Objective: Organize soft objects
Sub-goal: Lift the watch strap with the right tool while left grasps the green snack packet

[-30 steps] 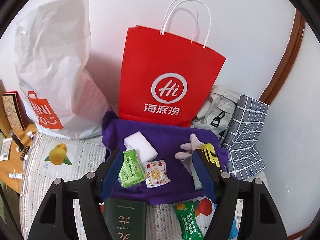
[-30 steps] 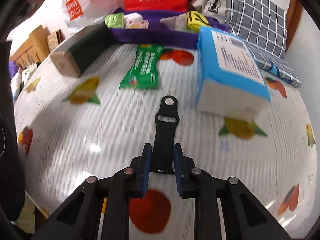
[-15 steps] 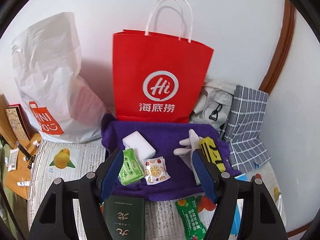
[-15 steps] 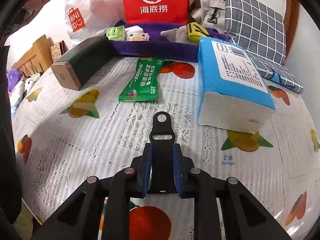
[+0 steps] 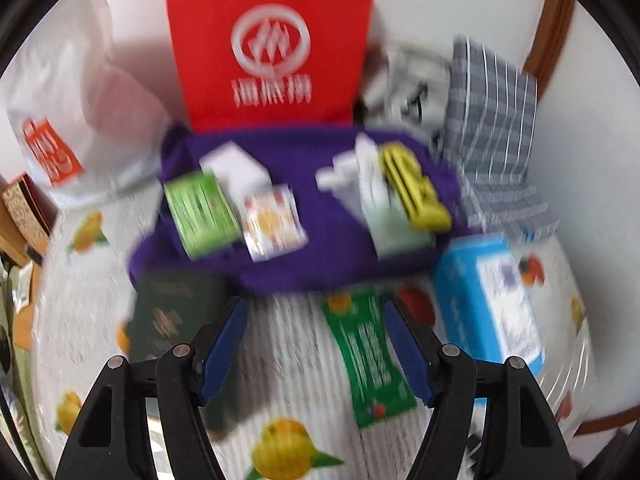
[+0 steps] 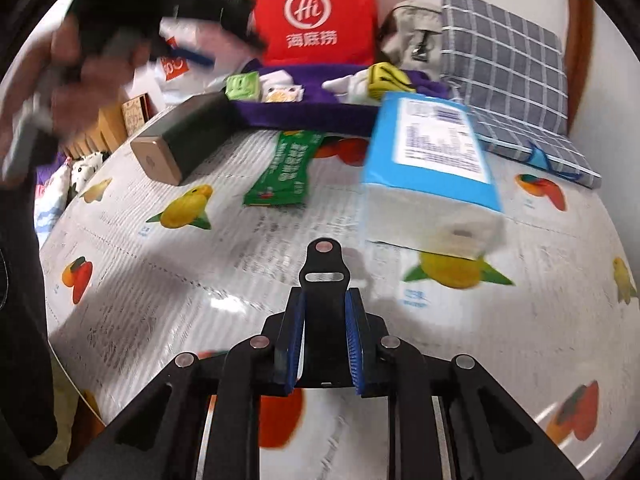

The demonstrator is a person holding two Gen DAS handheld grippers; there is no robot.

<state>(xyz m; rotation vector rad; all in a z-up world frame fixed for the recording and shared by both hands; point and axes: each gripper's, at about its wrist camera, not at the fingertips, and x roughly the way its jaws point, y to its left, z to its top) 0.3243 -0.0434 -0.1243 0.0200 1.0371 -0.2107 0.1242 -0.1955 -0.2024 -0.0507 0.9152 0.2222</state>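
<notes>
The right gripper (image 6: 323,344) clenched a black strap (image 6: 323,280), lower centre, evidently for carrying to the purple cloth (image 6: 304,110) (upper centre, where soft items lay). The left gripper (image 5: 316,344) hung released over the green packet (image 5: 370,356).

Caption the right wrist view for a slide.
Right gripper shut on black strap above fruit-print tablecloth.

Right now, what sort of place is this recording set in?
Probably a home room: a fruit-print tablecloth covers the table, shopping bags such as the red paper bag lean against a white wall, and a checked cushion sits beside them.
</notes>
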